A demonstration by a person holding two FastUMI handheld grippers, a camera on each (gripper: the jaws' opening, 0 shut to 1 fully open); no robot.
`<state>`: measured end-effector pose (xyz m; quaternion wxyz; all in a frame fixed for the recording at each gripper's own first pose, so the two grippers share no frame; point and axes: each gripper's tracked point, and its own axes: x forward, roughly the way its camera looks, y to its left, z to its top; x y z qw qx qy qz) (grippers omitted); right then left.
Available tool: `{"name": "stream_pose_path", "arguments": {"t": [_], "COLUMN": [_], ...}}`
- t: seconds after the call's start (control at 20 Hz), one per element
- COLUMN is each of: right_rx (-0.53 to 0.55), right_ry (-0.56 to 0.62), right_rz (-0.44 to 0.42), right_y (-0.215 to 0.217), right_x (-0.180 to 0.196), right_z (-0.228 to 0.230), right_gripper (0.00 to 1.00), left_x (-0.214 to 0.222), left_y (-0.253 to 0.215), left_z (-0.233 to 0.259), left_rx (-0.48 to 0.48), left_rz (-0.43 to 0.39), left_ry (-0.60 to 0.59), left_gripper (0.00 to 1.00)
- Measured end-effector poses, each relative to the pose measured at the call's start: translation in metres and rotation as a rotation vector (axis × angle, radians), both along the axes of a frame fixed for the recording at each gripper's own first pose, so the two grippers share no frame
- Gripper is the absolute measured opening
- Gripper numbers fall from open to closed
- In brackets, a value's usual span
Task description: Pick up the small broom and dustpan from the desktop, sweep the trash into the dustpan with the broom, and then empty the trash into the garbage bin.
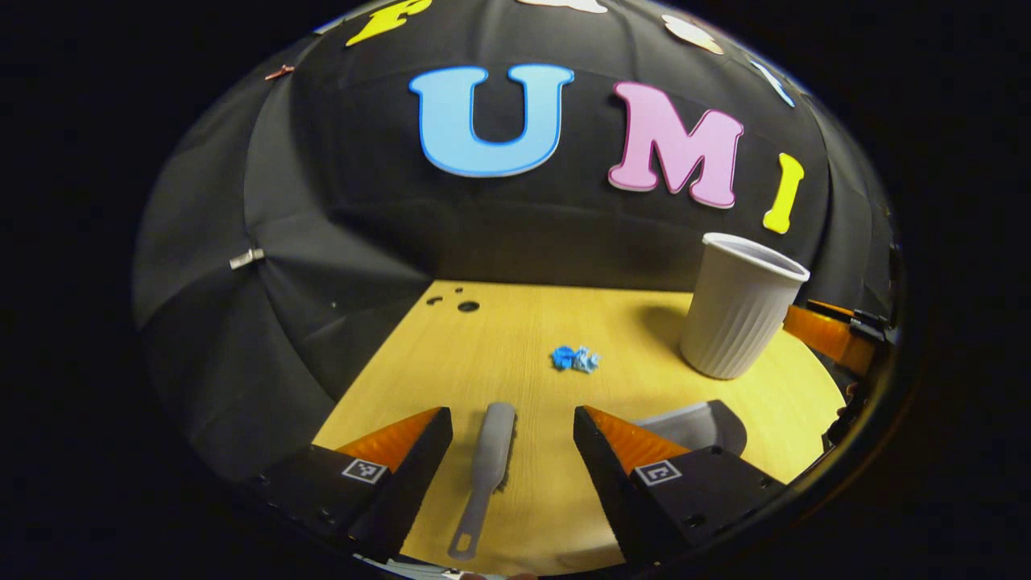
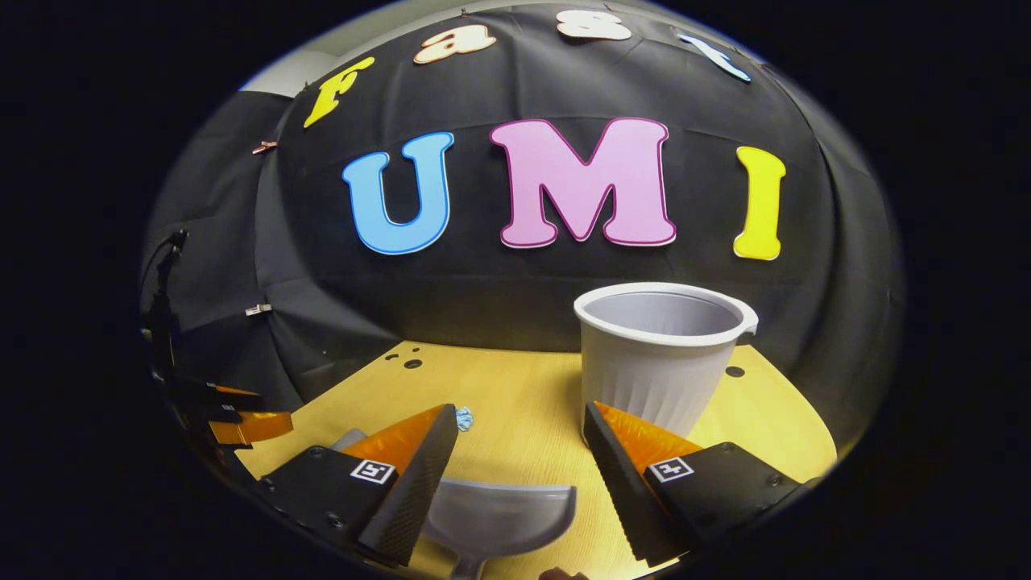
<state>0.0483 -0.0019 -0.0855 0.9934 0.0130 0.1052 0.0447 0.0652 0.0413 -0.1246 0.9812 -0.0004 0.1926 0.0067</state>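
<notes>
Hovering with both jaws spread, we risked nudging the small grey plastic broom (image 1: 490, 467) sideways, botching the pinch.

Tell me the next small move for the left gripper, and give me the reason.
Probably lower the left gripper straight down and close on the small broom. Its fingers are open, the broom lies flat on the desktop between them, lengthwise, and nothing holds it yet. The blue trash sits just ahead, so the broom is needed first. The right gripper is likewise open over the dustpan.
</notes>
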Motion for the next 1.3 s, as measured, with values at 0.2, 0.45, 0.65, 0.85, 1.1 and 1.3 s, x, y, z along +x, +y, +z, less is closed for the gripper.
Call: {"name": "stream_pose_path", "arguments": {"t": [0.2, 0.45, 0.65, 0.85, 1.1, 1.3], "right_rx": [0.006, -0.003, 0.0, 0.015, 0.009, 0.015], "right_ry": [0.044, 0.07, 0.088, 0.113, 0.159, 0.199], "right_rz": [-0.011, -0.021, -0.025, -0.019, -0.015, -0.017], "right_y": [-0.006, -0.012, -0.015, -0.016, -0.02, -0.02], "right_x": [0.004, 0.008, 0.007, 0.004, 0.001, -0.001], "right_z": [-0.018, -0.025, -0.03, -0.039, -0.053, -0.062], "right_gripper": [0.98, 0.99, 0.99, 0.99, 0.99, 0.99], "left_x": [0.003, 0.01, 0.007, 0.001, 0.008, 0.012], "left_y": [0.017, 0.012, 0.011, 0.025, 0.031, 0.027], "left_z": [-0.045, -0.085, -0.121, -0.153, -0.174, -0.176], "left_rx": [0.009, -0.014, 0.035, 0.108, 0.081, 0.079], "left_rz": [0.019, -0.034, -0.091, -0.078, -0.064, -0.09], "left_ry": [0.159, 0.323, 0.462, 0.599, 0.713, 0.768], "left_gripper": [0.96, 0.96, 0.96, 0.95, 0.94, 0.86]}}
